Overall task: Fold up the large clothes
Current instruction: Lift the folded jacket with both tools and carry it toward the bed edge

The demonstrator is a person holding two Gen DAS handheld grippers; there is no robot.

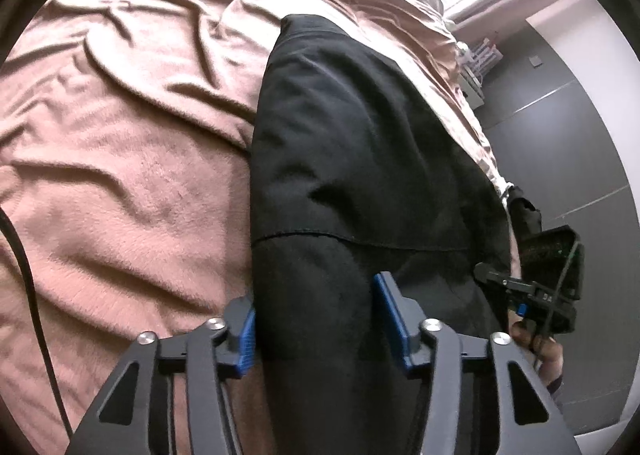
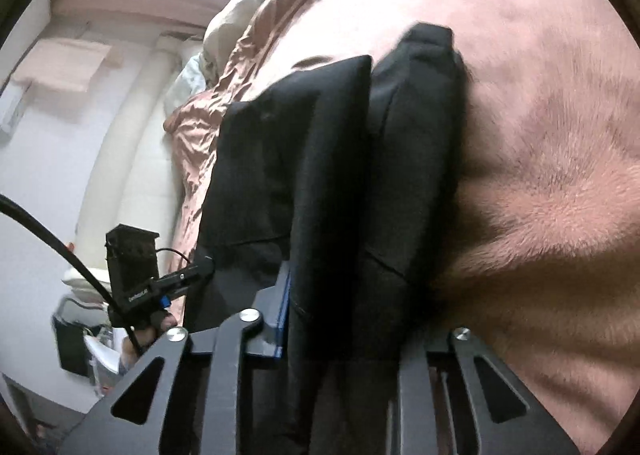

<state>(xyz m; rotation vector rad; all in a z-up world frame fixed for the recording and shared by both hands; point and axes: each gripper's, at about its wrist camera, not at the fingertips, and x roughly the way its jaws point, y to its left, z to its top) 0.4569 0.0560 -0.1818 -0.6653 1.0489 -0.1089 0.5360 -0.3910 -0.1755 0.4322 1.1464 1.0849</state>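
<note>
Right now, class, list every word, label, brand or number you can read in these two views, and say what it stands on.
White print on the body of the left tool: too small and blurred to read.
Black garment: no text shows.
Pink blanket: no text shows.
Nothing else in either view can be read.

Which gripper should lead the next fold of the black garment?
Probably right. The right gripper looks clamped on a bunched edge of the black garment over the pink blanket. The left gripper straddles a wider fold, one blue pad apparently clear of the cloth.
</note>
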